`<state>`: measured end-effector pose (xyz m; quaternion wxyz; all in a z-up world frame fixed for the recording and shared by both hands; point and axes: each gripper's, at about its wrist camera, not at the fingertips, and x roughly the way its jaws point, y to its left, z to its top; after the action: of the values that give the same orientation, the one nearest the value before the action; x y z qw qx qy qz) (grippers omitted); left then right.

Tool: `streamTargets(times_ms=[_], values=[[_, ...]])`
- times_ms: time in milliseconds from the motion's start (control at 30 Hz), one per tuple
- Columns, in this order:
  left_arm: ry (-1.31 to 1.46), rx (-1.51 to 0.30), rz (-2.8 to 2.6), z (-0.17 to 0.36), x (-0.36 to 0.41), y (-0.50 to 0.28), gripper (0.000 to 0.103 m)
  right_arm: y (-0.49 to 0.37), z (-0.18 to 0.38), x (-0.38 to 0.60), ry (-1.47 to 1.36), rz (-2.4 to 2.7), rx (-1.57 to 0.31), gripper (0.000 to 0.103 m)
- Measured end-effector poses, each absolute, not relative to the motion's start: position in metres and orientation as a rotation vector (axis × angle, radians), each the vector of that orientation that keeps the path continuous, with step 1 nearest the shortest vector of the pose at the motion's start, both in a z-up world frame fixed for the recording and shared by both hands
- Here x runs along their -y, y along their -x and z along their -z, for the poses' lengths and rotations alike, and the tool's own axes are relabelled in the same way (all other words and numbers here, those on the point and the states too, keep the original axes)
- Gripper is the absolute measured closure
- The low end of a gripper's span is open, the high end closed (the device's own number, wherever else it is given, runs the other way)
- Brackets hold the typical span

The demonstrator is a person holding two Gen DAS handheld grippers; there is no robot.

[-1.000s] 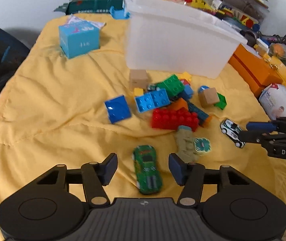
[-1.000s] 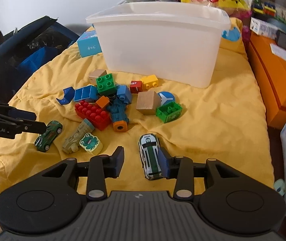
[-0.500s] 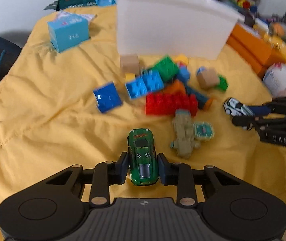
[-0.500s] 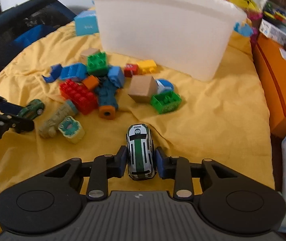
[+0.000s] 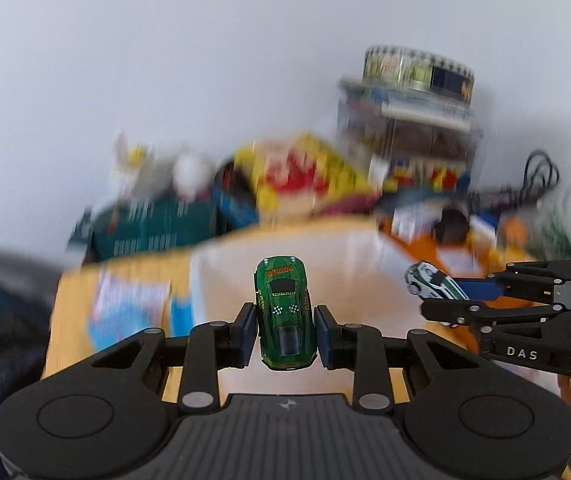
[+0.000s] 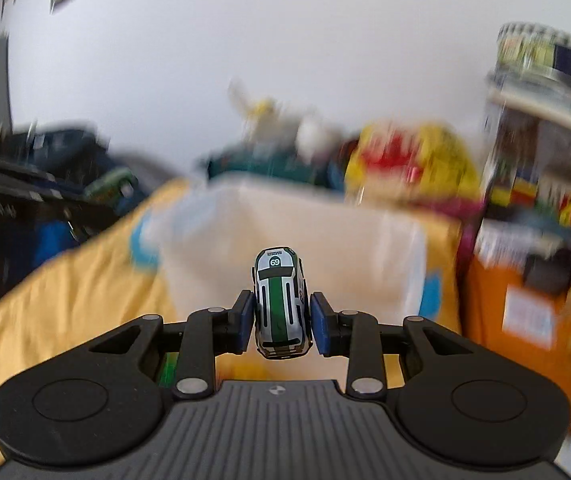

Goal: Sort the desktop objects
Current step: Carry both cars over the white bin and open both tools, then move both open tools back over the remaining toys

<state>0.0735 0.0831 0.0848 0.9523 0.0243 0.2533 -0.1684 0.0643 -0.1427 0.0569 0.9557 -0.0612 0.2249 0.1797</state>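
Note:
My left gripper (image 5: 284, 334) is shut on a green toy car (image 5: 283, 312) and holds it in the air, nose forward, in front of the open top of the clear plastic bin (image 5: 325, 256). My right gripper (image 6: 283, 322) is shut on a white toy car with a green stripe and the number 69 (image 6: 281, 304), also raised before the bin (image 6: 365, 240). In the left wrist view the right gripper (image 5: 449, 294) comes in from the right with the white car (image 5: 429, 280) in it. The bricks on the cloth are out of view.
Both views are blurred by motion. A yellow cloth (image 6: 65, 280) covers the table. A blue box (image 5: 125, 304) lies left of the bin. An orange box (image 6: 525, 320) stands right of it. Bags, boxes and a stacked shelf (image 5: 409, 128) line the back wall.
Both grippers closed on their cars on the cloth, then lifted them and tilted up toward the bin's top. The bricks dropped out of view.

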Motion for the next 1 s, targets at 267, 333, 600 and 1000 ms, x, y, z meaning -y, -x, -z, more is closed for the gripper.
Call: streamTargets(times_ms=[267,333,600,1000], values=[[-0.092,-0.548,0.352,-0.071,-0.039,-0.149,0.069,-0.142,-0.069,0.137,0.015,-0.264,-0.485,0.069],[-0.096,-0.595,0.355,-0.054,-0.033,-0.159,0.069,-0.152,-0.057,0.136,0.009,-0.255,-0.537,0.069],[-0.108,-0.557,0.329,-0.047,-0.035,-0.140,0.041,-0.141,-0.044,0.144,0.016,-0.245,-0.554,0.060],[-0.222,-0.574,0.186,-0.039,-0.047,-0.043,0.028,-0.072,-0.058,0.156,0.064,-0.308,-0.493,0.043]])
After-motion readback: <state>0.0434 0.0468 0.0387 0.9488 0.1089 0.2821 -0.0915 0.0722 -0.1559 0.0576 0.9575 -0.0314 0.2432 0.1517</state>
